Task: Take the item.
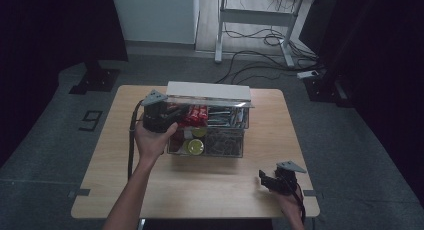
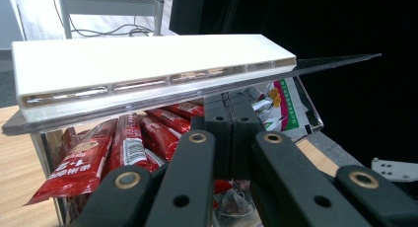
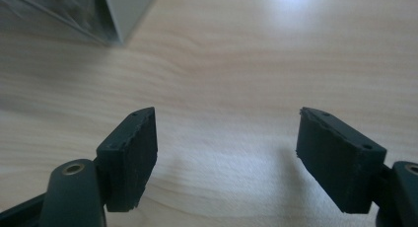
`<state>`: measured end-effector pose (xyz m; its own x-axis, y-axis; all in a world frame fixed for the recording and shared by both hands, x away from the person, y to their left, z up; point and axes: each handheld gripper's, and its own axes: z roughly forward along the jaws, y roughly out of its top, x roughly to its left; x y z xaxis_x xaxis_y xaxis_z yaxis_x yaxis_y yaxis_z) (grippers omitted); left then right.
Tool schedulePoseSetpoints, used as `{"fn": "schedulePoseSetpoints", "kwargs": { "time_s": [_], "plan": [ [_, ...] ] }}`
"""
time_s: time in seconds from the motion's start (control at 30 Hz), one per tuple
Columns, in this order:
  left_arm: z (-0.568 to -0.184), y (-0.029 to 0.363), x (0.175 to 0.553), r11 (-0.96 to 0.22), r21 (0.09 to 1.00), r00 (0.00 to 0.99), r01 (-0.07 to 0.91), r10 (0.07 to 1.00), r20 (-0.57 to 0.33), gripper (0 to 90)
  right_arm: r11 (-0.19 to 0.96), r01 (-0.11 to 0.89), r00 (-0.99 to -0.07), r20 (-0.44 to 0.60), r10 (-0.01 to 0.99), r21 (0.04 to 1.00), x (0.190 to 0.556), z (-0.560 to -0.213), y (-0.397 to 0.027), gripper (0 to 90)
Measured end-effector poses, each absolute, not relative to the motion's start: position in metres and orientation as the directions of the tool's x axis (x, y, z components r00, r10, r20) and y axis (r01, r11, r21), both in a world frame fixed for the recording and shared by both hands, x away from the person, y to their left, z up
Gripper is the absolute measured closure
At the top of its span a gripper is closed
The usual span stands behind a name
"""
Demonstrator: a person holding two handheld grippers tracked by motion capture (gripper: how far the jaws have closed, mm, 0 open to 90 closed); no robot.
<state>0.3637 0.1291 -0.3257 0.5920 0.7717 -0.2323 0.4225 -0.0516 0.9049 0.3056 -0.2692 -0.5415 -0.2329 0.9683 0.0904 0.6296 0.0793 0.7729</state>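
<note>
A: The left hand-held gripper [image 2: 230, 133] sits at the clear box [image 1: 235, 152] in the middle of the counter [image 1: 105, 155], jaws pressed together just under the raised white lid [image 2: 148, 64]. Whether they pinch anything, I cannot tell.

B: And if that lid drops?

A: It would likely land on the gripper or jam the red packets [image 2: 123, 148] standing up inside.

B: The right hand-held gripper [image 3: 226, 153]?

A: Spread wide, low over bare counter, well apart from the box; no help steadying it.

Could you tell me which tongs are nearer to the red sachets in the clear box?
Left. The left tongs are over the clear box, right at the red sachets; the right tongs sit apart, above the table.
</note>
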Motion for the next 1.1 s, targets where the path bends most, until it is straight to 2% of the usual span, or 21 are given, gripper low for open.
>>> {"fn": "schedulePoseSetpoints", "kwargs": {
  "time_s": [0.2,0.57,1.1],
  "plan": [
    [-0.325,0.130,0.364,-0.050,0.904,0.588,0.425,0.774,-0.233,89.2,0.070,0.584,-0.268,0.110,0.957,0.809,0.304,-0.517,-0.262,26.5],
    [-0.325,0.129,0.365,-0.050,0.902,0.589,0.429,0.772,-0.237,89.3,0.051,0.449,-0.354,0.125,0.927,0.892,0.305,-0.452,-0.245,41.5],
    [-0.324,0.125,0.366,-0.059,0.901,0.593,0.429,0.772,-0.231,89.3,0.080,0.369,-0.424,0.091,0.901,0.926,0.323,-0.400,-0.210,48.2]
  ]
}}
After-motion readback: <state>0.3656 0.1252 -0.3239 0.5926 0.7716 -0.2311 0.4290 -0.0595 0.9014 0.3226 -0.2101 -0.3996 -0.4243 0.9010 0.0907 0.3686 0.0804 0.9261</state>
